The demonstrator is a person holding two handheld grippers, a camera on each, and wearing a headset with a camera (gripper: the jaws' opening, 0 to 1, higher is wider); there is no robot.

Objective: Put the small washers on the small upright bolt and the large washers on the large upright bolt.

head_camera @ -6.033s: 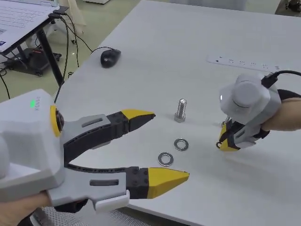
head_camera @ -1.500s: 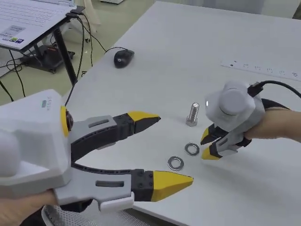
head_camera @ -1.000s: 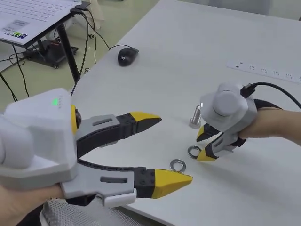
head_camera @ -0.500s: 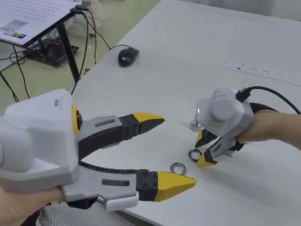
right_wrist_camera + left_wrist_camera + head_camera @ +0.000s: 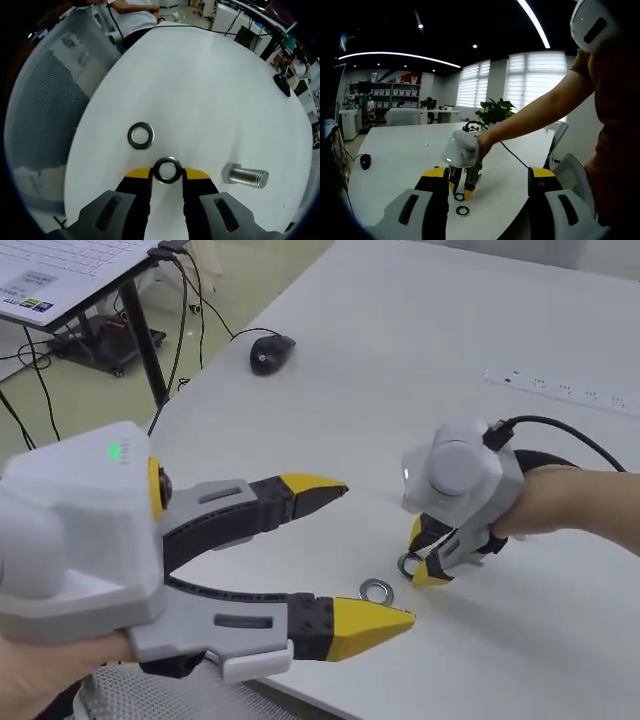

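Note:
Two steel washers lie on the white table (image 5: 330,390). In the right gripper view one washer (image 5: 167,170) sits between the yellow fingertips of my right gripper (image 5: 167,175), which press against its two sides while it rests on the table. The other washer (image 5: 140,135) lies just beyond, and a threaded bolt (image 5: 245,176) stands to the right. From the head view, my right gripper (image 5: 424,556) points down onto the held washer (image 5: 406,565), with the free washer (image 5: 377,590) beside it. My left gripper (image 5: 378,552) hovers open in the foreground, holding nothing.
A black mouse (image 5: 272,352) and a white power strip (image 5: 560,390) lie farther back on the table. A laptop (image 5: 50,270) on a stand is off the table's left edge. A mesh chair (image 5: 55,100) stands beyond the table's near edge.
My right gripper has moved left from beside the bolt, come down over the washer nearer the bolt, and narrowed its jaws onto it. The left gripper has stayed open.

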